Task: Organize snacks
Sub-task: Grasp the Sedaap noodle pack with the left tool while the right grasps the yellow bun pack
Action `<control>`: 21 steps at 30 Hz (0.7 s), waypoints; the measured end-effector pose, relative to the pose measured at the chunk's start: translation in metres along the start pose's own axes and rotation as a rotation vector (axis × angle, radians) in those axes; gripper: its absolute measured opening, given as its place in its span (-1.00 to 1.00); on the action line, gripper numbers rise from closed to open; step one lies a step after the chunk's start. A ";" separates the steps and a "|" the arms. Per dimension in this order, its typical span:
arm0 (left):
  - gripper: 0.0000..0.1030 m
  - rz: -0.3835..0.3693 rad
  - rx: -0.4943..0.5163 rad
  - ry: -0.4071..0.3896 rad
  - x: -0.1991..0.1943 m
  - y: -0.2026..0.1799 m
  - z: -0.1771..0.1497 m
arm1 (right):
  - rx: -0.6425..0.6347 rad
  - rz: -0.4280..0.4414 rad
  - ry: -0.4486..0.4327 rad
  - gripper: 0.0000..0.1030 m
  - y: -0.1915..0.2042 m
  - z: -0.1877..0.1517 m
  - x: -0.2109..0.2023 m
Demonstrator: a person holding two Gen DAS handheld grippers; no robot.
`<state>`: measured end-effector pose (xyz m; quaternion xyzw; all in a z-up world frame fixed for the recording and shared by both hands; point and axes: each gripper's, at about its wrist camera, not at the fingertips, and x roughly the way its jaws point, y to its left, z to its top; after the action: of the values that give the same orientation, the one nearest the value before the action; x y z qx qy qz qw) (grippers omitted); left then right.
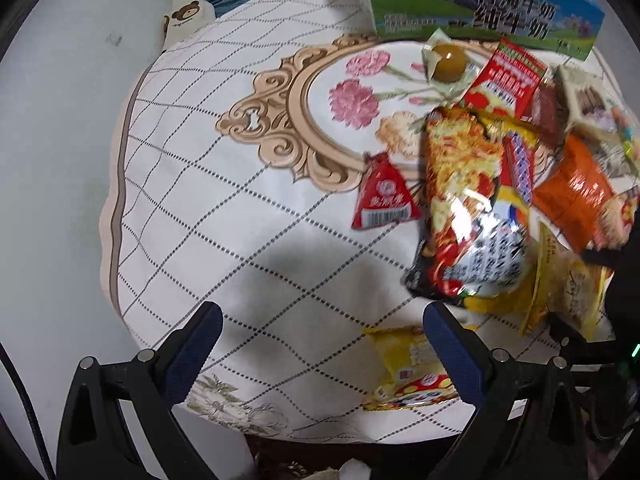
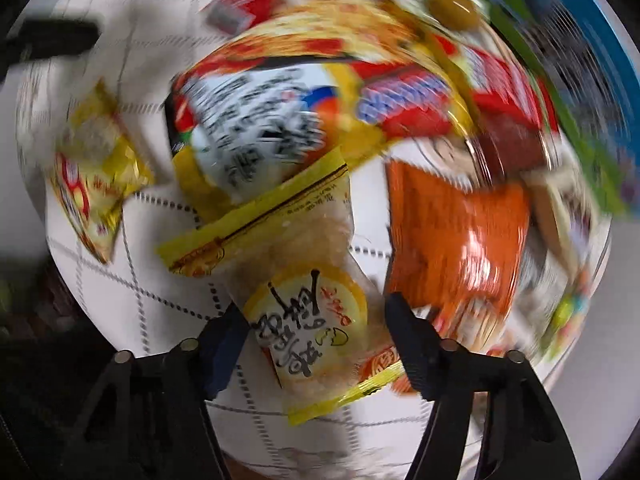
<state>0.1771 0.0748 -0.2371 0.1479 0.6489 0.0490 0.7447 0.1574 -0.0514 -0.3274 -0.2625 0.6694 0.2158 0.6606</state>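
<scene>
A heap of snacks lies on the round table's patterned cloth [image 1: 248, 216]. It holds a noodle bag [image 1: 464, 208], a red triangular packet [image 1: 384, 196], an orange packet [image 2: 456, 240] and a small yellow packet [image 1: 404, 360]. My left gripper [image 1: 324, 324] hangs open over bare cloth, and the small yellow packet lies partly behind its right finger [image 1: 452, 344]. My right gripper [image 2: 318, 340] points down at a clear, yellow-edged cracker packet [image 2: 308, 312]. That packet fills the gap between its fingers, and both pads touch its sides. The right wrist view is badly blurred.
A blue and green milk carton box [image 1: 480, 4] stands at the table's far edge, with a wrapped brown egg [image 1: 448, 62] and a red packet [image 1: 508, 80] in front of it. A bear-print bag [image 1: 186, 18] sits on the white floor to the left. The table edge [image 1: 116, 208] drops off at left.
</scene>
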 end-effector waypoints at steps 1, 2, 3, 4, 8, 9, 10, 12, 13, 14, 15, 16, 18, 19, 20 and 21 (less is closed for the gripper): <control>1.00 -0.014 0.001 -0.006 -0.001 -0.001 0.003 | 0.117 0.034 -0.004 0.19 -0.013 -0.005 -0.002; 1.00 -0.027 0.003 -0.008 -0.002 -0.004 0.006 | 0.205 0.063 -0.004 0.15 -0.025 -0.010 -0.004; 1.00 -0.043 0.007 -0.008 -0.002 -0.008 0.009 | 0.316 0.100 0.001 0.14 -0.038 -0.017 -0.006; 1.00 -0.056 0.013 -0.006 -0.002 -0.012 0.013 | 0.441 0.143 0.006 0.13 -0.052 -0.026 -0.007; 1.00 -0.122 0.061 0.012 0.003 -0.040 0.032 | 0.903 0.267 0.015 0.14 -0.102 -0.067 -0.006; 1.00 -0.133 0.074 0.017 0.006 -0.047 0.037 | 0.963 0.281 0.000 0.16 -0.109 -0.074 -0.007; 1.00 -0.147 0.091 0.028 0.009 -0.056 0.044 | 1.018 0.305 -0.012 0.19 -0.115 -0.080 -0.007; 1.00 -0.170 0.124 0.060 0.021 -0.073 0.058 | 1.066 0.339 -0.018 0.41 -0.119 -0.085 -0.006; 1.00 -0.174 0.144 0.071 0.025 -0.081 0.062 | 1.066 0.337 -0.020 0.46 -0.118 -0.087 -0.006; 1.00 -0.175 0.167 0.088 0.032 -0.090 0.068 | 1.052 0.326 -0.025 0.50 -0.118 -0.086 -0.008; 1.00 -0.172 0.191 0.103 0.039 -0.099 0.073 | 1.029 0.302 -0.027 0.51 -0.115 -0.084 -0.009; 1.00 -0.171 0.213 0.114 0.044 -0.105 0.077 | 1.013 0.284 -0.030 0.51 -0.109 -0.086 -0.005; 0.99 -0.152 0.263 0.125 0.056 -0.119 0.082 | 0.982 0.252 -0.033 0.51 -0.107 -0.085 -0.008; 0.88 -0.147 0.280 0.115 0.059 -0.123 0.083 | 0.975 0.243 -0.031 0.51 -0.105 -0.082 -0.007; 0.76 -0.157 0.281 0.103 0.061 -0.126 0.083 | 0.963 0.232 -0.028 0.51 -0.104 -0.079 -0.007; 0.76 -0.155 0.265 0.092 0.060 -0.126 0.083 | 0.952 0.220 -0.027 0.51 -0.105 -0.076 -0.009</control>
<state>0.2524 -0.0419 -0.3210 0.1918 0.6924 -0.0879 0.6899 0.1655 -0.1797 -0.3100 0.1437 0.7090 -0.0423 0.6891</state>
